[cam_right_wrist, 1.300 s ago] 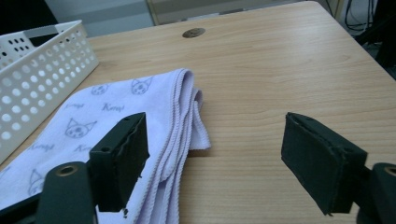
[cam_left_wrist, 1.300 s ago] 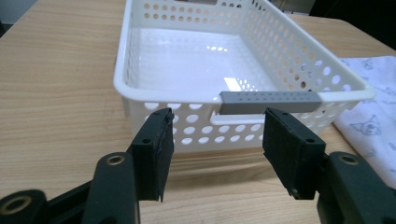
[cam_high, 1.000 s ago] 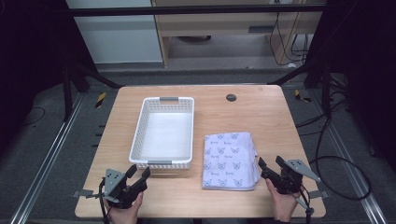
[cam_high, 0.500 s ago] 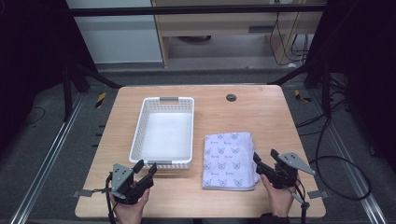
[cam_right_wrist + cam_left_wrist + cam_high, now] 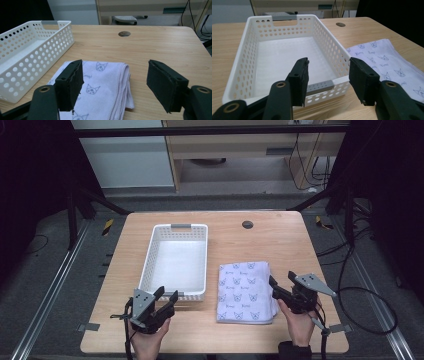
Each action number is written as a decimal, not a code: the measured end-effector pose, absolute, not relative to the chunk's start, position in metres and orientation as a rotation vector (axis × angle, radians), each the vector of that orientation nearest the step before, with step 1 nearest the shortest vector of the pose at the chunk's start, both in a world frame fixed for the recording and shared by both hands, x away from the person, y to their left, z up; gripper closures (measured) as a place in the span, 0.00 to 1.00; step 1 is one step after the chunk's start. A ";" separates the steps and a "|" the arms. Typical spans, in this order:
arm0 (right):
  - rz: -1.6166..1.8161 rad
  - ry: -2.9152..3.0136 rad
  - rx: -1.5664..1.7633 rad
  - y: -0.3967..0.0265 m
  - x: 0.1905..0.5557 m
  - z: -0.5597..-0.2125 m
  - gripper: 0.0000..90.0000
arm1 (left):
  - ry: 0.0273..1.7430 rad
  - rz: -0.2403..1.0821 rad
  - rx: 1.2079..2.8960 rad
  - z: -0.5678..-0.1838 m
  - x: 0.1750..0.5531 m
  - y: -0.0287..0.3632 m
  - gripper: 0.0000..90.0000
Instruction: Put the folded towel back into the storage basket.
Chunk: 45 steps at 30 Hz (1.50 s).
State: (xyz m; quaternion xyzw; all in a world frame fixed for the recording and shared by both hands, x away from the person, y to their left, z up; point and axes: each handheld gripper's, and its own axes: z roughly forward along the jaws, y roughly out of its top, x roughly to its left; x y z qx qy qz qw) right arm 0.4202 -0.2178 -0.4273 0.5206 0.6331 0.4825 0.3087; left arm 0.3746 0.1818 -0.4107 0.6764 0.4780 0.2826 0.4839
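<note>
Cloth (image 5: 246,291): folded, pale lilac with small printed cat faces, flat on the table (image 5: 280,240) just right of the white basket (image 5: 177,227) – close beside it, not touching as far as can be told.
Basket: perforated plastic, nothing inside, grey label strip on the near rim.
Right gripper (image 5: 281,287): jaws standing wide, nothing between the pads, poised at the cloth's right edge and just above it; in the right gripper view the rounded fold (image 5: 124,82) lies between the two jaws.
Left gripper (image 5: 167,297): jaws have just been closing a little, though set well apart with nothing gripped; aimed at the basket's near rim (image 5: 322,87).
Handling, as judged: light, soft, limp – likely to sag and unfold if lifted by one layer only; not fragile, not slippery against rubbery pads.
Where to take hold: probably the doubled fold along the right edge, pinching all layers at once; a second grip at the near left corner (image 5: 222,316) would help keep the stack together.
Risk: top layer peeling away, fold opening in the air.
</note>
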 end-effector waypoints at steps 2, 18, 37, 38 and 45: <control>1.275 1.673 1.375 -0.217 0.421 -0.426 0.33 | 1.157 0.688 1.656 -0.410 0.375 0.179 0.54; 1.257 1.709 1.339 -0.213 0.431 -0.410 0.36 | 1.091 0.667 1.725 -0.404 0.379 0.152 0.54; 1.234 1.786 1.344 -0.201 0.447 -0.416 0.36 | 1.044 0.579 1.749 -0.415 0.383 0.127 0.53; 1.227 1.789 1.339 -0.201 0.448 -0.417 0.36 | 1.040 0.574 1.753 -0.416 0.383 0.125 0.53; 1.210 1.810 1.354 -0.199 0.457 -0.422 0.37 | 1.017 0.546 1.780 -0.422 0.384 0.112 0.53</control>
